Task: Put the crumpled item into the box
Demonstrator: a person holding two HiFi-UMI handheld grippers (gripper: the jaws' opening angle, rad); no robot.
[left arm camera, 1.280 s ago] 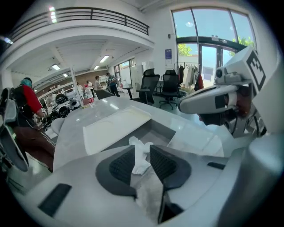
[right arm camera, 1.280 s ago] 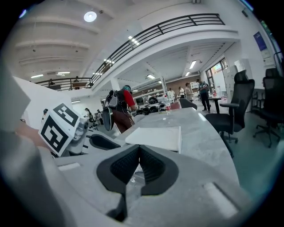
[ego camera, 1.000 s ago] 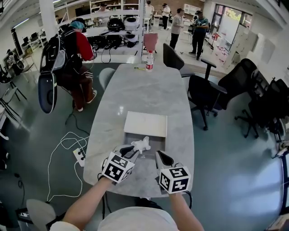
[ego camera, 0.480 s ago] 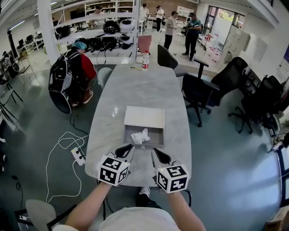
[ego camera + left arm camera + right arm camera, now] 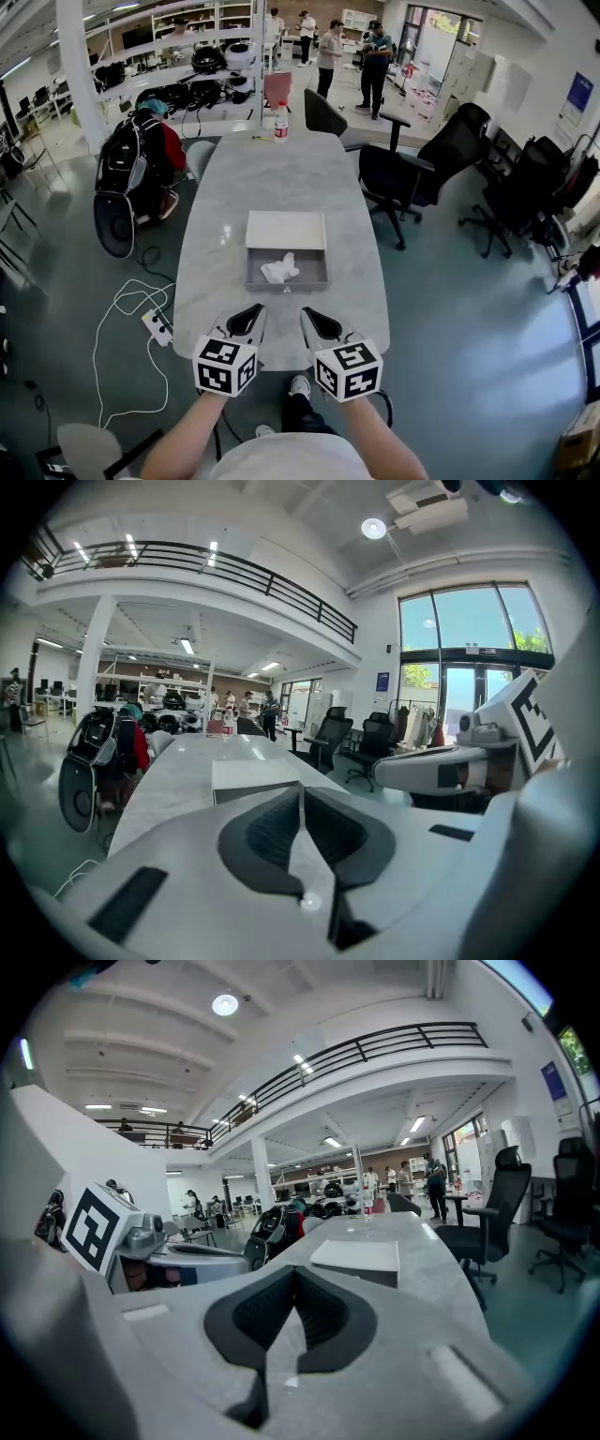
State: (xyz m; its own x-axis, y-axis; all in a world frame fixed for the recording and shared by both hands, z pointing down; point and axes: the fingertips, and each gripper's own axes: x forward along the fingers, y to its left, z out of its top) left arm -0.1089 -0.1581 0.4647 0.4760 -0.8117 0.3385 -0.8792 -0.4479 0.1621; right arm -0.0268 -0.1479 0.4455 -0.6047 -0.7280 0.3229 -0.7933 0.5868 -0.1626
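A person in a red top (image 5: 169, 150) crouches on the floor left of a long marble table (image 5: 281, 178), a black backpack (image 5: 124, 159) on their back; a white power strip (image 5: 156, 325) lies on the floor nearer the table's near end. Over that near end the left gripper (image 5: 249, 317) is held with its jaws pressed together, nothing between them. Beyond it, mid-table, the crumpled white paper (image 5: 278, 269) lies inside the open grey box (image 5: 314, 279), toward its left side and well apart from both tools; a white lid (image 5: 286, 229) lies against the box's far edge. The right gripper (image 5: 309, 319), beside the left, is likewise closed and empty. Black office chairs (image 5: 398, 178) stand to the table's right
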